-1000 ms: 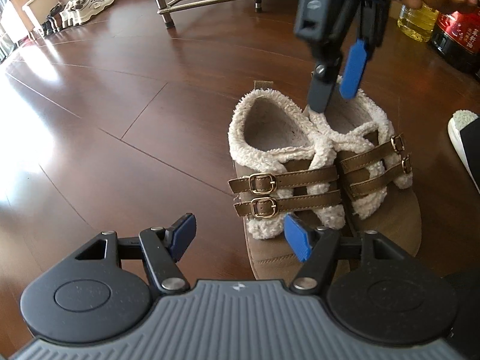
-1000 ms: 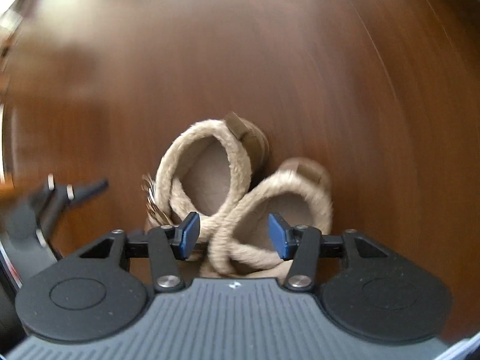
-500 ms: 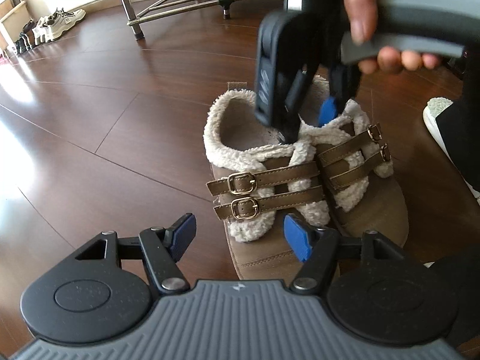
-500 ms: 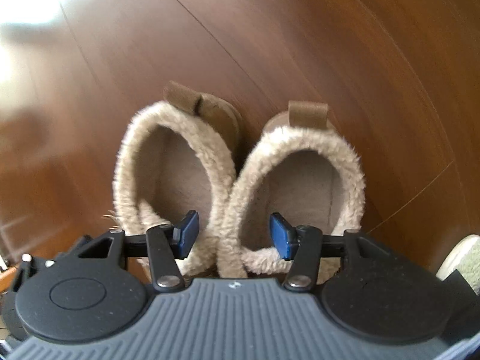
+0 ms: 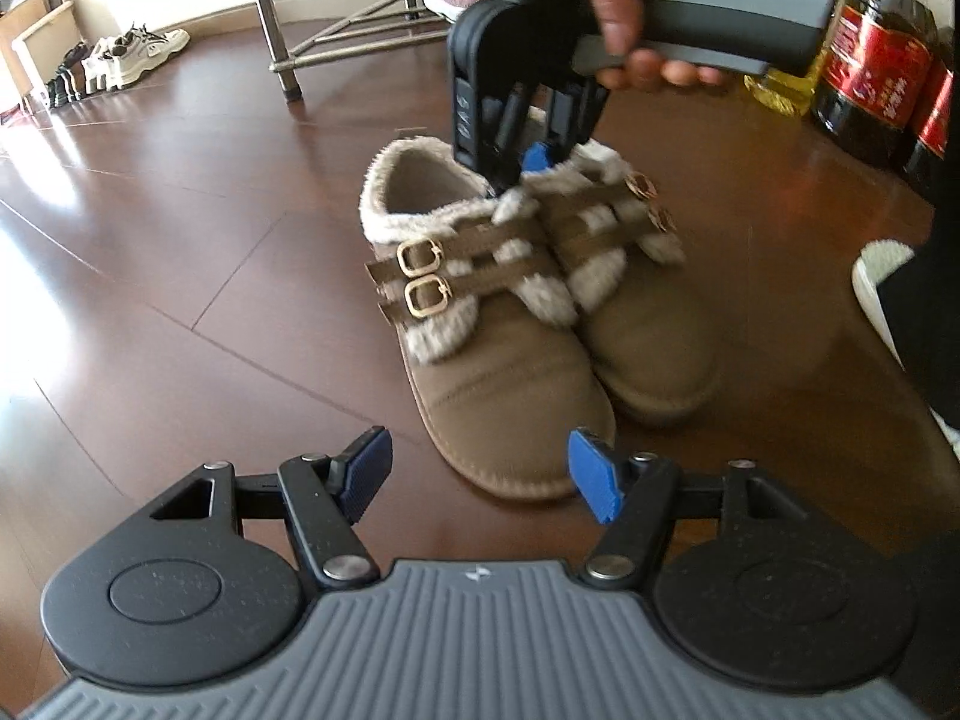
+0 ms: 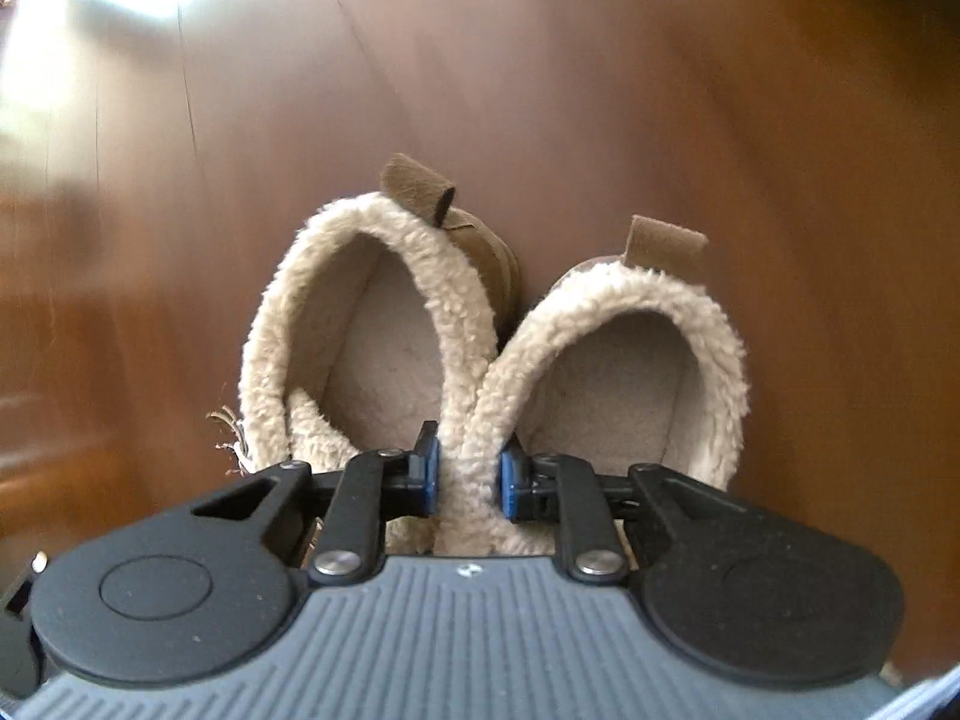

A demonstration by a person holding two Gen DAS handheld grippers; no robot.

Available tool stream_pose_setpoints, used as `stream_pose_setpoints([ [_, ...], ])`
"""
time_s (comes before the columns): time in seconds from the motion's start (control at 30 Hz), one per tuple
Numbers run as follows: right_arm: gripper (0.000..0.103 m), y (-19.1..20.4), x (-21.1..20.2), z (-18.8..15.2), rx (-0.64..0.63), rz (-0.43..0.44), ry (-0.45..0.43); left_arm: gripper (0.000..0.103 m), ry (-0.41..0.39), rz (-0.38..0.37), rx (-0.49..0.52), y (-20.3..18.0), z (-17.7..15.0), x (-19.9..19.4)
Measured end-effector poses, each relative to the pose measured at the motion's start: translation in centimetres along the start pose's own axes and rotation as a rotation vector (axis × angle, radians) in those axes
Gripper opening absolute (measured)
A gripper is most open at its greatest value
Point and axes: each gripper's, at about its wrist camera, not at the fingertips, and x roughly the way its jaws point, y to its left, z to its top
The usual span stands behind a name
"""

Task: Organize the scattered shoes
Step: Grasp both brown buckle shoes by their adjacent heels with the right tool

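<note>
Dark reddish-brown wooden floorboards (image 5: 180,228) run under everything, glossy with window glare on the far left. Just ahead of the left gripper (image 5: 477,474), whose blue-padded jaws stand apart with nothing between them, sits a pair of tan suede shoes with cream fleece lining and double buckled straps (image 5: 510,360). The two shoes stand side by side and touching, toes toward this gripper, the nearer toe almost between its pads but not touched.

Beyond the toes, the right gripper (image 6: 470,477) points steeply down onto the shoe openings, held by a person's hand (image 5: 636,12). Its jaws are closing, one pad inside each shoe, with the two adjoining fleece collars (image 6: 471,420) squeezed between them.

Farther off behind the right gripper stand metal rack legs (image 5: 270,18). To its right are red-labelled dark bottles (image 5: 870,78), and far left a row of pale sneakers (image 5: 120,57) lines the wall.
</note>
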Motion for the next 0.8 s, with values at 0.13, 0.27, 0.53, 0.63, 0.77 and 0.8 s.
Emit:
stream_pose_setpoints([
  [0.13, 0.032, -0.5, -1.7, 0.8, -0.064, 0.010, -0.051, 0.068, -0.021, 0.001, -0.024, 0.0, 0.8, 0.3],
  [0.27, 0.041, -0.1, -4.1, -0.6, -0.310, 0.001, -0.132, 0.068, -0.021, 0.000, -0.035, -0.2, 0.9, 0.5],
  [0.53, 0.031, -3.5, -5.7, -2.5, -0.459, 0.134, -0.118, 0.068, -0.006, -0.003, -0.043, -1.2, 1.3, 1.1],
  [0.63, 0.031, -3.5, -5.9, -2.5, -0.466, 0.152, -0.109, 0.068, 0.000, -0.003, -0.036, -1.4, 1.7, 1.6],
  [0.77, 0.032, -3.9, -6.5, -2.3, -0.464, 0.194, -0.091, 0.068, 0.010, 0.002, -0.031, -1.8, 2.1, 1.8],
  [0.8, 0.032, -4.0, -6.2, -1.8, -0.481, 0.192, -0.092, 0.068, 0.012, 0.004, -0.030, -1.9, 2.2, 1.9],
])
